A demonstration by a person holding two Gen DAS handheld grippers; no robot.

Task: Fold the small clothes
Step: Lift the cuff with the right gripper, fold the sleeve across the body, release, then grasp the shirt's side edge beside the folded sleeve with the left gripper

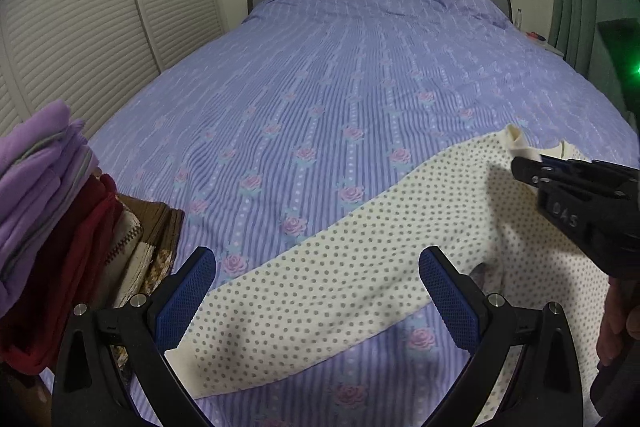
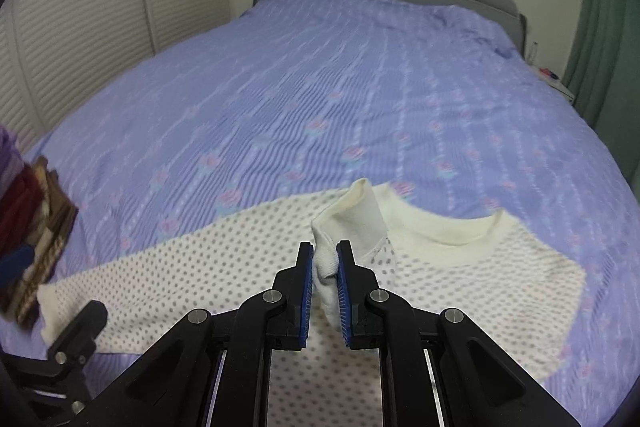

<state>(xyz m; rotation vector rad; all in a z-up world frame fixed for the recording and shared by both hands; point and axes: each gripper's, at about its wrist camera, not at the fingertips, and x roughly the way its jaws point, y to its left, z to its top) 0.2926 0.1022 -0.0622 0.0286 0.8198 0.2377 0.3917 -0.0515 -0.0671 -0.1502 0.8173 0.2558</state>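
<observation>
My right gripper (image 2: 325, 259) pinches the cuff (image 2: 352, 223) of the dotted top (image 1: 340, 267), which lies on the bed (image 1: 320, 87) near the clothes pile (image 1: 52, 219). My left gripper (image 1: 316, 291) hangs open over its sleeve. The thin pinch may slip, dropping the cuff and spoiling the fold.

My left claw (image 1: 316, 291) is black plastic, two angled arms tipped with blue mesh-textured pads (image 1: 186, 297) and pinned by round silver screws (image 1: 138, 301). My right claw (image 2: 325, 263) has the same black frame, blue pads and silver screws; on its side, behind the pads, raised letters read like "DAS" (image 1: 566, 213). A bit of my hand (image 1: 614, 323) shows beneath that lettering
</observation>
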